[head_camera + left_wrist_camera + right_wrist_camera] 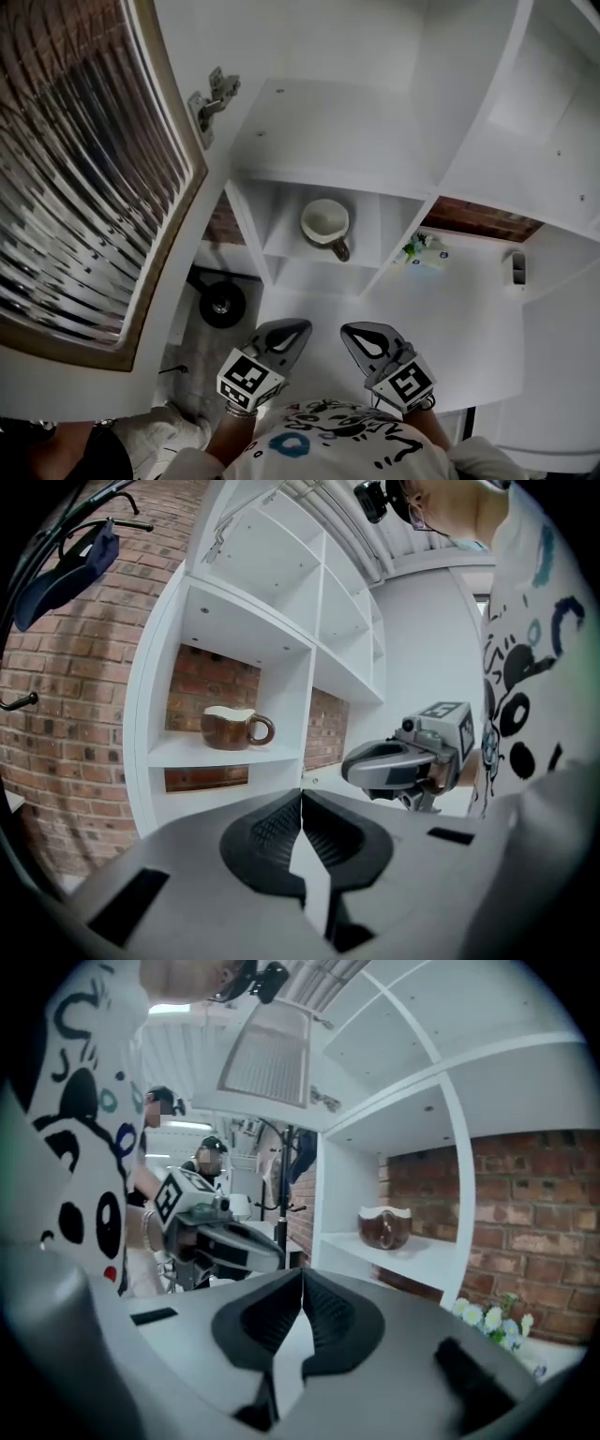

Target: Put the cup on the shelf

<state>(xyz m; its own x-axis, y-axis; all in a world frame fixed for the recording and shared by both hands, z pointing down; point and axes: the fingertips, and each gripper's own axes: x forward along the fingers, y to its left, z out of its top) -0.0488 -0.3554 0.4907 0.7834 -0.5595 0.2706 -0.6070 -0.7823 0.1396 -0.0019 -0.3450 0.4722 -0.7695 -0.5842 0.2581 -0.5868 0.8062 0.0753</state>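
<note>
White boards make up the shelf [281,246] in the head view, and the brown cup [325,225] stands in its middle compartment, cream inside, handle turned toward the person. Below it the left claw [292,330] and the right claw [354,333] hover side by side, well apart from the cup, each with its marker cube close to the person's printed shirt, which the frame cuts off. A ribbed-glass cabinet door [84,169] fills the left side. A small bunch of flowers [417,249] lies in the next compartment, too small to read clearly, and a dark round thing [222,304] on the floor is hard to identify. In the left gripper view the left claw's jaws meet at their tips with nothing between them; the cup [230,728] sits upright on its board before a brick wall [75,714], handle to the right, and the right claw [389,764] shows from the side. In the right gripper view the right claw's jaws are likewise pressed together and empty; the cup [384,1226] stands on the shelf, its handle not visible, with the flowers [492,1316] blurred at the lower right.
</note>
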